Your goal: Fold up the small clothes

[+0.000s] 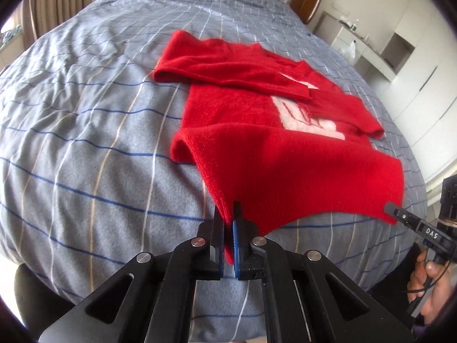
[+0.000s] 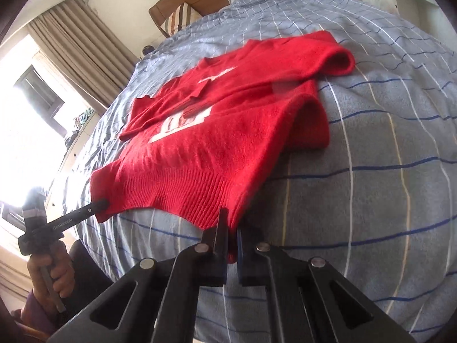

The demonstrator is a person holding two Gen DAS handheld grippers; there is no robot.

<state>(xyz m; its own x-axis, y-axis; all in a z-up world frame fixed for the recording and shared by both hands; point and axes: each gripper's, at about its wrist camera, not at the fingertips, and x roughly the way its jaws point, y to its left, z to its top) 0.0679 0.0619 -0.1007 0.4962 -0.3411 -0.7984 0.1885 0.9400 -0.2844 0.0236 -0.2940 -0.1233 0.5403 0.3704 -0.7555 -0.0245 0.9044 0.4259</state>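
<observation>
Now we hold the sweater [image 1: 274, 154] by its ribbed hem, one corner pinched in the left gripper [image 1: 228, 225] and the other in the right gripper [image 2: 232, 228], both clamped shut on the knit. It lies on the bed [image 1: 85, 143], sleeves crossed over the chest. Our worry is slip: the bites are shallow, so a quick lift could pull a corner free, or uneven hands could skew the fold. We see no containers.

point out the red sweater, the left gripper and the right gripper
red sweater [image 1: 242, 120], left wrist view, on the bare red front of the body.
left gripper [image 1: 228, 214], left wrist view, between the fingertips pinching the hem corner.
right gripper [image 2: 232, 223], right wrist view, between the fingertips on the other hem corner.
</observation>
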